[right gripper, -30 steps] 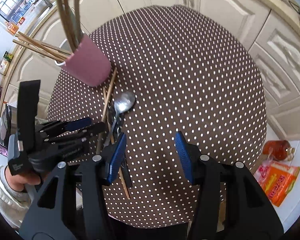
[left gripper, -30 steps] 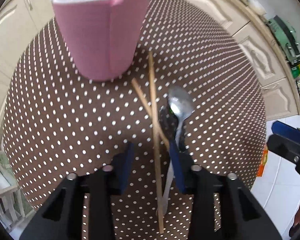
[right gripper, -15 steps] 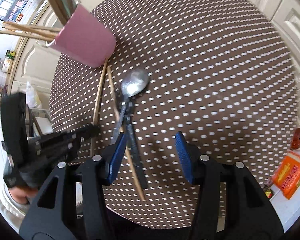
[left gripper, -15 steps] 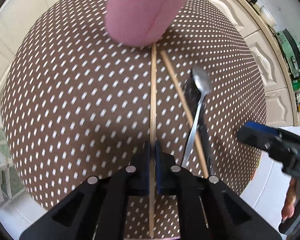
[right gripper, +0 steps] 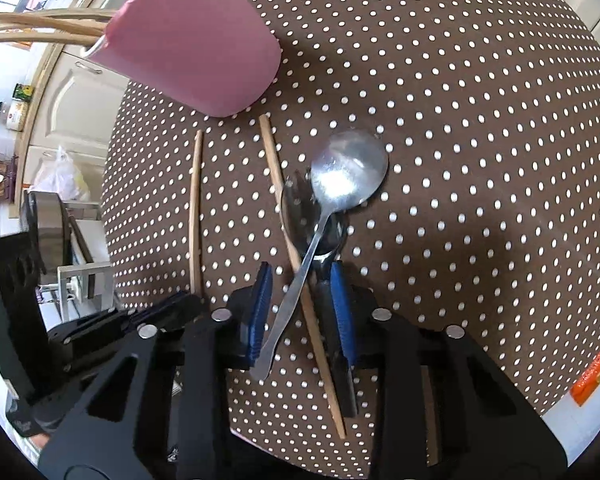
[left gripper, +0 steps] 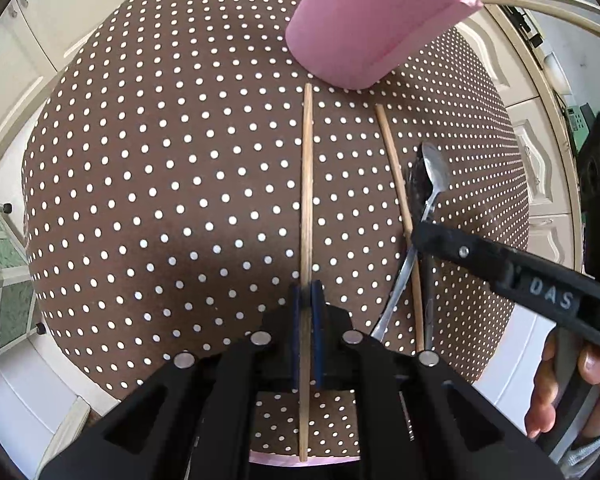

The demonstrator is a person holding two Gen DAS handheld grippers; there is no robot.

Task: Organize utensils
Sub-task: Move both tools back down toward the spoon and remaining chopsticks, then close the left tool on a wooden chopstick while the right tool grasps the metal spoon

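A pink cup (left gripper: 364, 28) with several chopsticks in it stands at the far side of the round dotted table (left gripper: 160, 184). My left gripper (left gripper: 307, 300) is shut on a wooden chopstick (left gripper: 307, 184) that points at the cup. A second chopstick (right gripper: 288, 240), a silver spoon (right gripper: 348, 172) and a black spoon (right gripper: 300, 216) lie crossed together. My right gripper (right gripper: 300, 292) is open, its fingers either side of these three handles. The cup (right gripper: 196, 40) and the held chopstick (right gripper: 196, 208) also show in the right wrist view.
Cream kitchen cabinets (left gripper: 16, 52) ring the table. An orange packet (right gripper: 592, 372) lies on the floor at the right. A green glass stand (left gripper: 0, 280) is at the left. The table edge is close under both grippers.
My right gripper has come down over the spoons and second chopstick, straddling their handles. My left gripper stays shut on its chopstick, which now sits apart from the other one.
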